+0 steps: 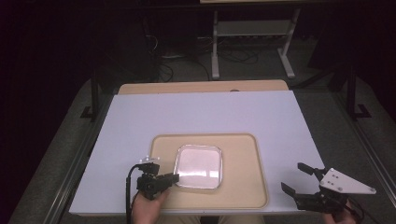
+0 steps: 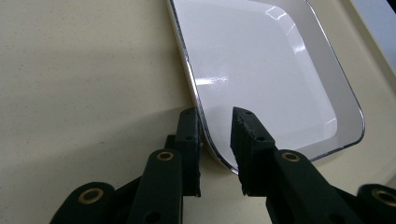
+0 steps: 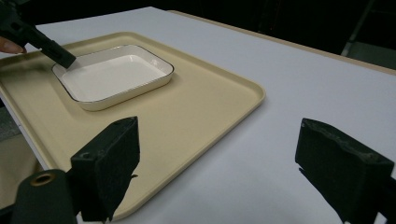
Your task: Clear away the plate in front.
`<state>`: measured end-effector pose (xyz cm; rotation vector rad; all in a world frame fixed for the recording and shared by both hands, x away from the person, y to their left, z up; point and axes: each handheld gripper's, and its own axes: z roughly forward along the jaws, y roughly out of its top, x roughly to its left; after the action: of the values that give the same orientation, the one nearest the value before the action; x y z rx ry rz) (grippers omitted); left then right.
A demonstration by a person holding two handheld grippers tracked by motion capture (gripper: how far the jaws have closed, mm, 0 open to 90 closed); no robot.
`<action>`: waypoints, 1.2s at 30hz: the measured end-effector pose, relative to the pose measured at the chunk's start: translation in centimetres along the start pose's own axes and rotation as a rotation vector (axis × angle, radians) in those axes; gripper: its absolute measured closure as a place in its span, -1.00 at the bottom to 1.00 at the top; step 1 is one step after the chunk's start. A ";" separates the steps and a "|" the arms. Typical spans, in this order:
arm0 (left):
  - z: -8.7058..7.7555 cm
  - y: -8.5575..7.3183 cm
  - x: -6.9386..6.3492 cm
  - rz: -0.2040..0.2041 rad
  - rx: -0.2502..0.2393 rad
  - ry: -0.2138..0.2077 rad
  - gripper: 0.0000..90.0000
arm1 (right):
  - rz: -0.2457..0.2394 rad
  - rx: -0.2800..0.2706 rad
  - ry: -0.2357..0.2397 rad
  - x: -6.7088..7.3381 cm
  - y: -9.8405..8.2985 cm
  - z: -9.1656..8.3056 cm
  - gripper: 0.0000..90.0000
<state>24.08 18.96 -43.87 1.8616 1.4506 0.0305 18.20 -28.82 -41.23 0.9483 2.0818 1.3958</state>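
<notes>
A white square dish with a thin dark rim sits on a beige tray near the table's front. My left gripper is at the dish's near left corner. In the left gripper view its jaws straddle the dish's rim, one outside and one over the inside, with a gap beside the rim, so it is open. My right gripper is wide open over the white table, right of the tray, with nothing between its fingers. From there the dish and the tray lie to the left.
The tray lies on a white board that covers the tabletop; a strip of wood shows at its far edge. Beyond the table is dark floor with cables and a white metal stand. The front edge runs just under both hands.
</notes>
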 end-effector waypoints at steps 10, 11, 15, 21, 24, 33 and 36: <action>0.1 -0.3 -0.5 0.009 -0.003 -0.018 0.60 | 0.000 0.002 0.000 0.0 0.0 0.0 -0.71; 0.1 -0.3 -0.6 0.013 0.000 -0.022 0.60 | 0.000 0.002 0.000 0.0 0.0 0.0 -0.71; -0.3 -0.2 -0.6 0.024 -0.014 -0.009 0.59 | 0.000 0.002 0.001 0.0 0.0 0.0 -0.71; -1.0 0.4 -0.3 0.051 -0.044 0.009 0.52 | -0.001 0.002 0.002 0.0 0.0 0.0 -0.71; -1.2 0.6 -0.2 0.074 -0.057 0.016 0.48 | -0.001 0.002 0.003 0.0 0.0 0.0 -0.71; -1.5 1.7 -1.4 0.186 -0.086 0.008 0.44 | -0.003 0.002 0.003 0.0 0.0 0.1 -0.71; -1.5 1.8 -1.8 0.215 -0.091 0.003 0.42 | -0.003 0.003 0.003 0.0 0.0 0.1 -0.71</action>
<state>24.30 18.18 -41.03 1.9352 1.2242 0.2000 18.24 -28.78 -41.24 0.9441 2.0872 1.3936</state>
